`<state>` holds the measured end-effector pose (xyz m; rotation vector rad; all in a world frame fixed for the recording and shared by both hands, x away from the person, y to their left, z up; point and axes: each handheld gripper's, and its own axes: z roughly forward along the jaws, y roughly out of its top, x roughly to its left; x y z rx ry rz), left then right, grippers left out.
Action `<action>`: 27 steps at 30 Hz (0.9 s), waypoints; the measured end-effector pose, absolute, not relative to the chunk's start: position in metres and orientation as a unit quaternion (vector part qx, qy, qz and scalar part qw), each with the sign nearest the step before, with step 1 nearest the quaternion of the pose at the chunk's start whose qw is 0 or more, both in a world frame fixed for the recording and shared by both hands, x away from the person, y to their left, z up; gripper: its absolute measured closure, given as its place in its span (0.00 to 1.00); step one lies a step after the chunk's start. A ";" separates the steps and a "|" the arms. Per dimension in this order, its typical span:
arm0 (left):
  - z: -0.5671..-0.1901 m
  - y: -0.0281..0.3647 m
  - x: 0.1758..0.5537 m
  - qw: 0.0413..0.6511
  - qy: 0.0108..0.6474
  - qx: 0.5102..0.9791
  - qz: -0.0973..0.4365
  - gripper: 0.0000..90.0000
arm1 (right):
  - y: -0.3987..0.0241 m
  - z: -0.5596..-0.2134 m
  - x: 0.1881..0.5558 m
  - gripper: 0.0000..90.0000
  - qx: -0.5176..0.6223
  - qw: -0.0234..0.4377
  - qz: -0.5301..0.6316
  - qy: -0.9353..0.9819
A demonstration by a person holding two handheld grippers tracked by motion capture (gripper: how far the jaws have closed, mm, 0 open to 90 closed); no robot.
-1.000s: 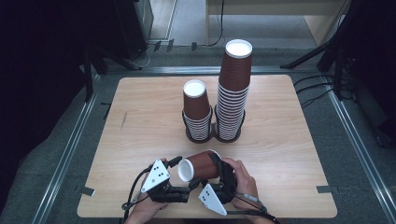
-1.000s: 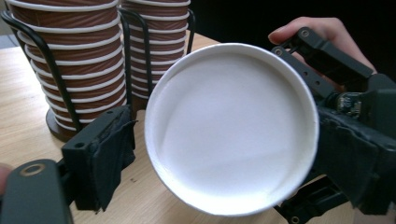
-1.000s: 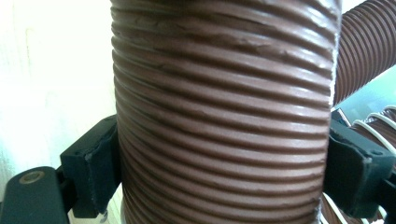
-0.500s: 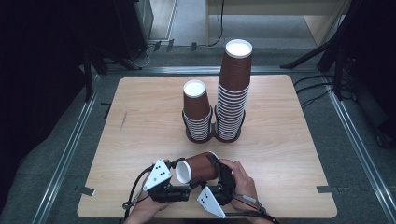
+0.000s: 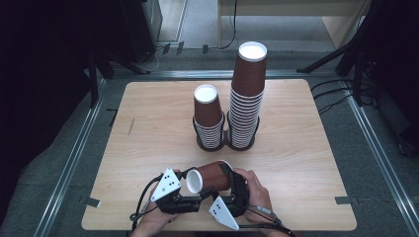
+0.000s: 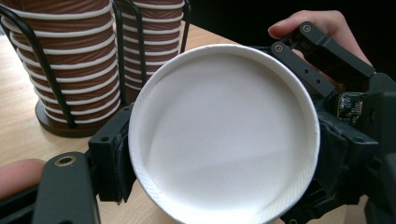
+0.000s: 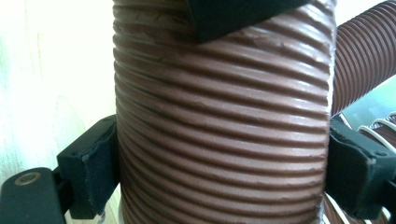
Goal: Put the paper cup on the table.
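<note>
A brown ribbed paper cup (image 5: 212, 177) lies on its side just above the table's front edge, its white base turned left. My left gripper (image 5: 193, 190) has just been closing, and its jaws now clamp that base end (image 6: 224, 135) from both sides. My right gripper (image 5: 232, 183) holds the cup's ribbed wall (image 7: 224, 130). Its jaws have just been opening a little, but both pads (image 7: 95, 172) still rest against the cup. A hand wraps each gripper.
A black wire holder (image 5: 227, 144) stands at the table's middle. It carries a short stack of brown cups (image 5: 207, 116) and a taller stack (image 5: 247, 94). In the left gripper view both stacks (image 6: 70, 60) rise close behind the held cup.
The left gripper's jaws have drawn in against the cup's base end. Both hands and the cup have stayed where they were.
</note>
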<state>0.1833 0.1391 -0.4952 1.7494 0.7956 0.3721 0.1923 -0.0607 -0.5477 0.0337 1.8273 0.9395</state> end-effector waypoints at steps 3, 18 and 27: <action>-0.495 0.139 0.183 0.559 0.336 0.741 0.158 0.23 | -0.061 -0.548 0.192 0.11 0.017 0.516 0.392 0.761; -0.494 0.143 0.182 0.559 0.332 0.739 0.177 0.24 | -0.065 -0.544 0.195 0.00 0.044 0.508 0.399 0.762; -0.494 0.150 0.184 0.565 0.340 0.729 0.183 0.24 | -0.069 -0.543 0.197 0.00 0.053 0.505 0.402 0.762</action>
